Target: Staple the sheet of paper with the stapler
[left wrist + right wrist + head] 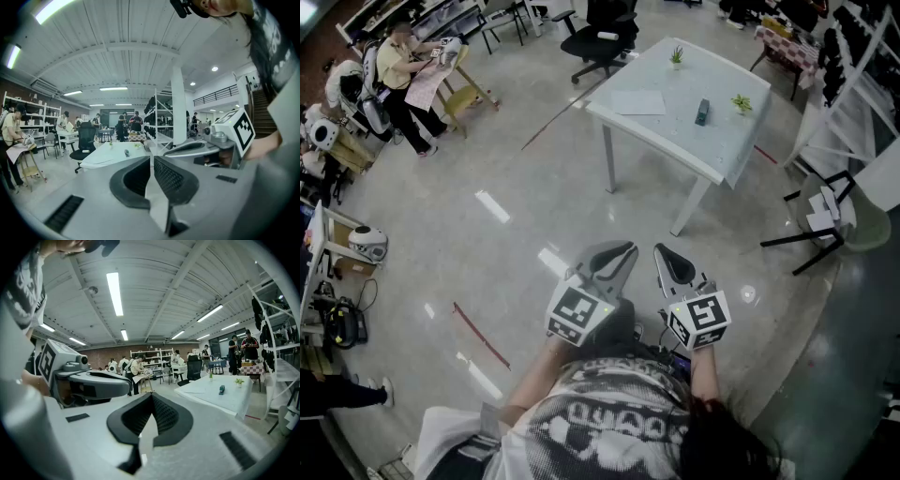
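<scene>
The sheet of paper [638, 103] lies flat toward the left side of the white table's [670, 141] tabletop, far ahead of the person across open floor. To its right, near but apart, sits the dark stapler [702, 112], with a small potted plant [741, 103] beyond it by the right edge. The left gripper [628, 250] has its jaws together on nothing, and so does the right gripper [662, 251]; both are held close to the body. The step in hand looks like the approach. It would go best by walking up to the near edge and parting both pairs of jaws, then steadying the paper from the left and taking the stapler from the right.
</scene>
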{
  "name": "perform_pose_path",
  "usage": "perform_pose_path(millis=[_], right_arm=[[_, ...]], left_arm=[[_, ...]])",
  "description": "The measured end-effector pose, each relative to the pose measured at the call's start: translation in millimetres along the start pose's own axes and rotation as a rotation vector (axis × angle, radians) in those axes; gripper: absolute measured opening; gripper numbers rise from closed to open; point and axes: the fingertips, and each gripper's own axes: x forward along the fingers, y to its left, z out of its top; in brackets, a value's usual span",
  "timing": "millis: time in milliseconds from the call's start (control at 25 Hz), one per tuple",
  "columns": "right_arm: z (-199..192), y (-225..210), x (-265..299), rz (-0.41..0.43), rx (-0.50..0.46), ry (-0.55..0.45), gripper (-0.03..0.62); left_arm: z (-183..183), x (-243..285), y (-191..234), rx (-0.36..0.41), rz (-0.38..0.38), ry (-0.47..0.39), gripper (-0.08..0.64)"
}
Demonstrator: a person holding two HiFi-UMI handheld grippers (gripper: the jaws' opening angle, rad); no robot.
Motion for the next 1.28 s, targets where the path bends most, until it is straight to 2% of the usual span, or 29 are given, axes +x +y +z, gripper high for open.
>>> perform_pose_path(millis=[360, 640, 1280], right_arm=[[4, -13, 29, 0.029, 0.025, -0.014, -0.008], [8, -40, 87, 0.021, 0.029, 0.013, -0.008], [47, -103, 298, -0.061, 0.051, 0.069, -0.008]], left_arm=[[-5, 14, 26, -0.022, 0.026, 0.012, 0.025], [-11, 49, 82, -0.021, 0.017, 0.03, 0.025], [7, 130, 304, -0.009, -0.028, 0.019, 0.025]])
